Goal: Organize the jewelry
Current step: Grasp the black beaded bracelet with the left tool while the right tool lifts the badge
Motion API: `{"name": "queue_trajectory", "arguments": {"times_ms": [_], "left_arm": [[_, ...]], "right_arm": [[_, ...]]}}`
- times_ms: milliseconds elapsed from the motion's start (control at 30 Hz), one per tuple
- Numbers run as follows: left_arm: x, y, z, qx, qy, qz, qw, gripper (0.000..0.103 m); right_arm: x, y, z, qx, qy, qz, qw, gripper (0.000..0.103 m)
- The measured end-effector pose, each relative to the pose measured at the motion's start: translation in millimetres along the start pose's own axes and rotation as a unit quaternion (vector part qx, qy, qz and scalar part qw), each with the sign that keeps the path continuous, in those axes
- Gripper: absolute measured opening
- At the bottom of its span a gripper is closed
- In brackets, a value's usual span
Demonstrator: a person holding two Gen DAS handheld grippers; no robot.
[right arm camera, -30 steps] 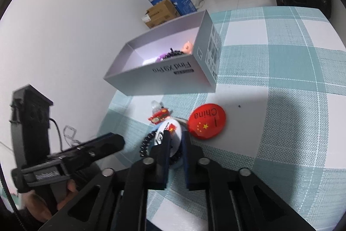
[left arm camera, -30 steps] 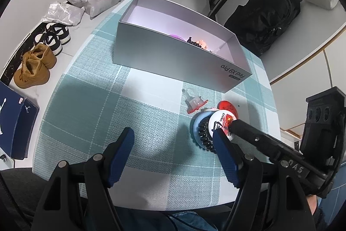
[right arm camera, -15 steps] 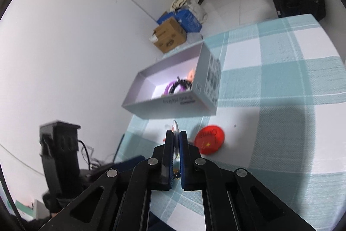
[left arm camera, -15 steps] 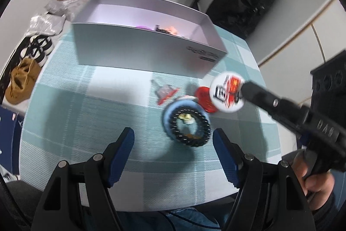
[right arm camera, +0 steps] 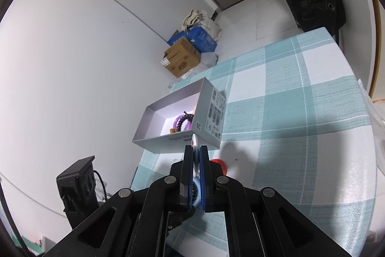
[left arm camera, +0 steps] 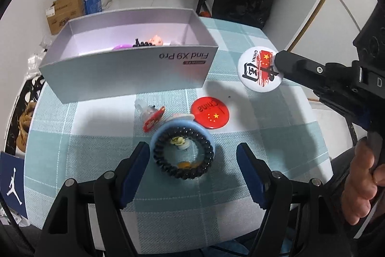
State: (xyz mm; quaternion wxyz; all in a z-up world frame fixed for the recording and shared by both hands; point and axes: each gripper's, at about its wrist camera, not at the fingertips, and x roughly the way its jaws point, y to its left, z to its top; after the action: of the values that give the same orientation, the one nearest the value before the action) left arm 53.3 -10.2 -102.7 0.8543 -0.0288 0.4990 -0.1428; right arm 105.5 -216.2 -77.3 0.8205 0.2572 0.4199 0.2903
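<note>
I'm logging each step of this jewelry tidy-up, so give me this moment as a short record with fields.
right gripper: shut on white badge, held in the air above the table
left gripper: open, hovering over black bead bracelet
bracelet rests on: blue disc
grey box: open, some pieces already inside
still on tablecloth: red badge, red clip
</note>
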Motion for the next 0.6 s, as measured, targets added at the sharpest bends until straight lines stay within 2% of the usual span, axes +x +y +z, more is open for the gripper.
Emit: {"name": "queue_trajectory", "arguments": {"times_ms": [67, 200, 267, 433, 500, 533, 567, 600], "left_arm": [[-1, 2, -1, 0.002, 0.0, 0.003, 1.0, 0.062], [0, 6, -2, -0.008, 0.002, 0.0, 1.0, 0.058], [1, 4, -2, -0.003, 0.001, 0.008, 1.0, 0.048], [0, 6, -2, -0.005, 0.004, 0.008, 1.0, 0.043], [-1, 9, 0, -0.014, 0.002, -0.003, 0.9999, 0.035], [-1, 10, 1, -0.016, 0.001, -0.003, 0.9999, 0.019], [0, 11, 2, -0.019, 0.005, -0.005, 0.9998, 0.008], [0, 12, 2, -0.022, 0.009, -0.009, 0.9997, 0.008]], "right_arm": [[-1, 1, 0, -0.002, -0.001, 0.0, 1.0, 0.004], [-1, 1, 0, 0.0, -0.001, 0.001, 1.0, 0.004], [-1, 1, 0, 0.0, -0.001, 0.002, 1.0, 0.004], [0, 1, 0, -0.002, -0.002, 0.0, 1.0, 0.004], [0, 0, 0, -0.002, -0.001, -0.001, 1.0, 0.004], [0, 0, -1, -0.002, -0.002, -0.003, 1.0, 0.004], [1, 0, -1, 0.0, -0.001, -0.003, 1.0, 0.004], [1, -1, -1, 0.0, -0.001, -0.003, 1.0, 0.004]]}}
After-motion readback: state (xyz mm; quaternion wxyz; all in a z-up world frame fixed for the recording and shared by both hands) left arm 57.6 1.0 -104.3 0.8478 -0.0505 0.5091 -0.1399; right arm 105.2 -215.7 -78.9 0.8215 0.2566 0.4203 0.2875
